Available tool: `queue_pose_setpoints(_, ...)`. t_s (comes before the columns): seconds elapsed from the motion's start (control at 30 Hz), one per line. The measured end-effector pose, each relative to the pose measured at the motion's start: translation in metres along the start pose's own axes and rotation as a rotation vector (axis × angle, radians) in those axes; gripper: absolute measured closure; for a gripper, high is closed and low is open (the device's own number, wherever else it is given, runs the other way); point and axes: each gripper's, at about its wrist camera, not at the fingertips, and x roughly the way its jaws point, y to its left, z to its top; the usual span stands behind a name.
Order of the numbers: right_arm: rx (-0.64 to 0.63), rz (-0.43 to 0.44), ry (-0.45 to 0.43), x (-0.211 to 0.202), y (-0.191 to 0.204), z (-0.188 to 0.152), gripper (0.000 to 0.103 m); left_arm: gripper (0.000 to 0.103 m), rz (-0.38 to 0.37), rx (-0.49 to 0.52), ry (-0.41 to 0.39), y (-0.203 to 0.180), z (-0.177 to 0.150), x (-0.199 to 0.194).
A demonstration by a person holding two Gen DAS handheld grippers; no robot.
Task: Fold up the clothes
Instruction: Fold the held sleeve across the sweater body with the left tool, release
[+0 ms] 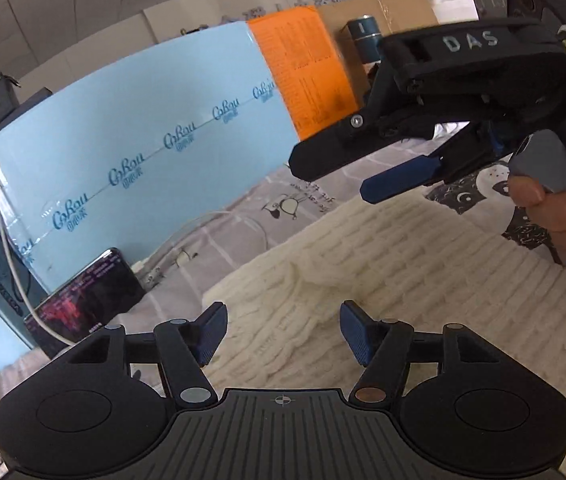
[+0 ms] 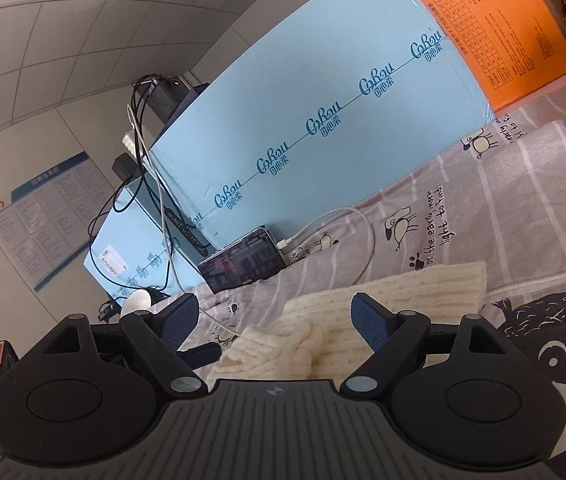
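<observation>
Jaws apart on both grippers (two): left gripper (image 1: 283,334), right gripper (image 2: 275,322); one sweater (image 1: 383,280).

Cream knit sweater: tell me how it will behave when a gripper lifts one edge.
The cream knit sweater already bunches into soft folds, so it will likely drape and sag. Its chunky cable texture probably grips the pads well. The open left gripper should pinch deeply.

Soft even daylight, strong fisheye edge distortion
</observation>
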Motion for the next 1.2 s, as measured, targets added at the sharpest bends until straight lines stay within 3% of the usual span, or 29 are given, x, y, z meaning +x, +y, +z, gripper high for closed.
queue_pose_setpoints(0.07, 0.002, -0.005, -0.001, -0.001, -0.001, 0.000, 0.020, 0.039, -0.020, -0.036, 0.018, 0.003, 0.002, 0.014)
queue_pose_setpoints(0.1, 0.003, -0.008, 0.001, 0.000, -0.001, 0.000, 0.020, 0.048, -0.046, -0.079, 0.020, 0.010, 0.002, 0.017)
queue_pose_setpoints(0.2, 0.008, -0.011, 0.018, 0.001, -0.003, 0.000, 0.020, 0.088, -0.056, -0.179, 0.004, 0.030, 0.000, 0.016)
queue_pose_setpoints(0.23, 0.007, -0.013, 0.020, 0.000, -0.003, -0.001, 0.020, 0.092, -0.046, -0.208, -0.012, 0.037, -0.002, 0.011)
queue_pose_setpoints(0.4, 0.004, -0.019, 0.010, -0.001, -0.003, -0.001, 0.020, 0.094, 0.131, -0.309, -0.103, 0.068, -0.013, -0.027)
queue_pose_setpoints(0.5, 0.003, -0.027, 0.013, 0.000, -0.004, -0.001, 0.020, 0.097, 0.257, -0.397, -0.087, 0.091, -0.029, -0.039)
queue_pose_setpoints(0.57, 0.000, -0.036, 0.013, 0.001, -0.004, -0.001, 0.020, 0.096, 0.326, -0.462, -0.035, 0.107, -0.041, -0.038)
queue_pose_setpoints(0.7, -0.013, -0.085, -0.007, 0.001, -0.005, 0.000, 0.020, 0.080, 0.382, -0.524, 0.130, 0.126, -0.062, -0.023)
queue_pose_setpoints(0.77, -0.011, -0.141, -0.029, -0.001, -0.009, 0.002, 0.020, 0.056, 0.414, -0.565, 0.191, 0.133, -0.067, -0.017)
queue_pose_setpoints(0.8, -0.004, -0.173, -0.042, -0.002, -0.012, 0.003, 0.020, 0.040, 0.440, -0.583, 0.193, 0.136, -0.068, -0.018)
queue_pose_setpoints(0.83, 0.004, -0.204, -0.056, -0.003, -0.015, 0.004, 0.020, 0.032, 0.461, -0.597, 0.186, 0.139, -0.070, -0.023)
queue_pose_setpoints(0.93, 0.025, -0.298, -0.096, -0.007, -0.024, 0.007, 0.020, 0.027, 0.500, -0.622, 0.152, 0.146, -0.075, -0.039)
queue_pose_setpoints(1.1, 0.171, -0.359, -0.112, -0.014, -0.050, 0.013, 0.020, 0.019, 0.518, -0.644, 0.042, 0.141, -0.080, -0.084)
queue_pose_setpoints(1.2, 0.210, -0.318, -0.065, -0.010, -0.056, 0.013, 0.020, 0.016, 0.447, -0.640, -0.056, 0.125, -0.089, -0.114)
